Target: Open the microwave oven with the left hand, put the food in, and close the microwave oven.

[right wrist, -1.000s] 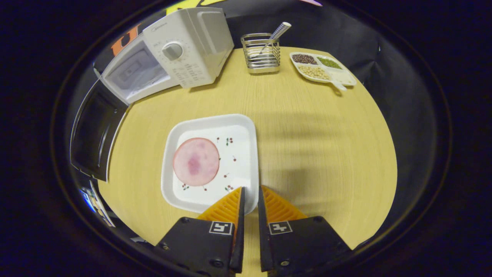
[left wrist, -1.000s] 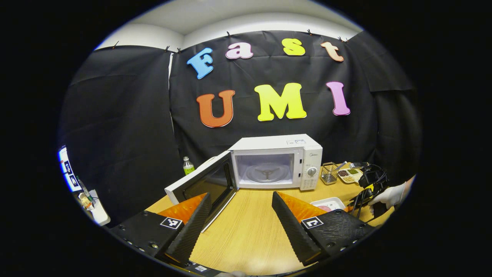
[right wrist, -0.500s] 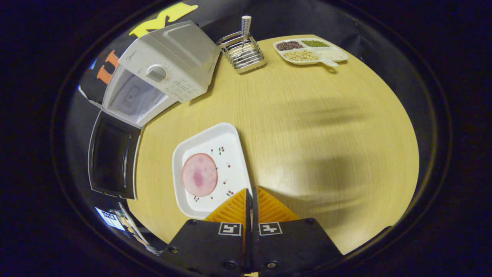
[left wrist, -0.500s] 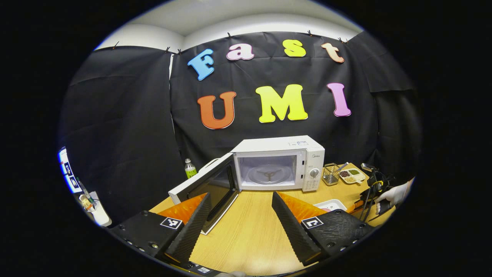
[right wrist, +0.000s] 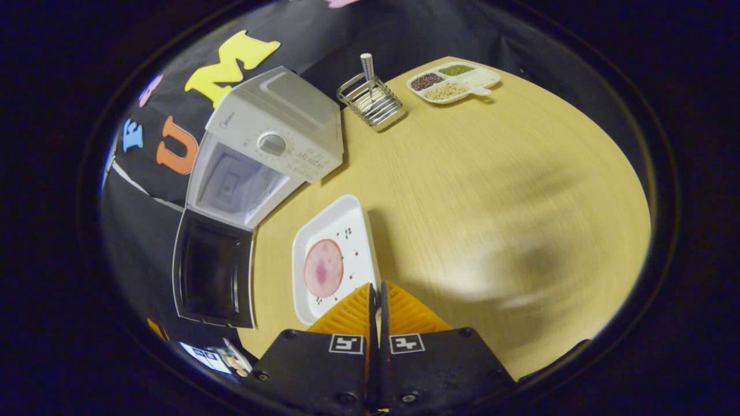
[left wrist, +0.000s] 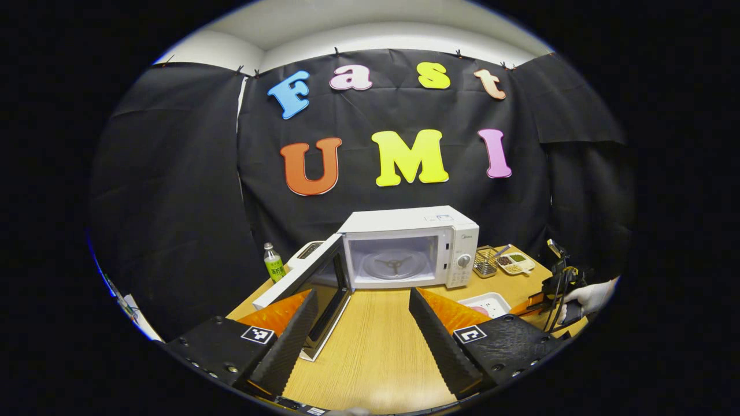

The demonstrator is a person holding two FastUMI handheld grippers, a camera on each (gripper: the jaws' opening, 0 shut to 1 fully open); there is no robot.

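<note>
The white microwave point(left wrist: 404, 248) stands at the back of the wooden table point(left wrist: 376, 346), its door point(left wrist: 315, 283) swung wide to the left and its cavity with the turntable bare. My left gripper point(left wrist: 361, 323) hangs open in front of it, holding nothing. In the right gripper view, my right gripper point(right wrist: 377, 286) is shut on the near rim of a white square plate point(right wrist: 341, 231) that carries a round pink slice of ham point(right wrist: 323, 268). The microwave point(right wrist: 272, 150) and its open door point(right wrist: 214, 271) lie to the plate's left. A gloved hand point(left wrist: 587, 294) holds that gripper at the right.
A wire utensil holder point(right wrist: 370, 98) and a divided dish of beans point(right wrist: 454, 84) stand at the table's far side, right of the microwave. A green-labelled bottle point(left wrist: 272, 263) and a white appliance point(left wrist: 306, 249) stand behind the open door.
My right gripper closed on the plate's rim and rose, turning with the plate toward the microwave. My left gripper drew back a little and stayed open.
</note>
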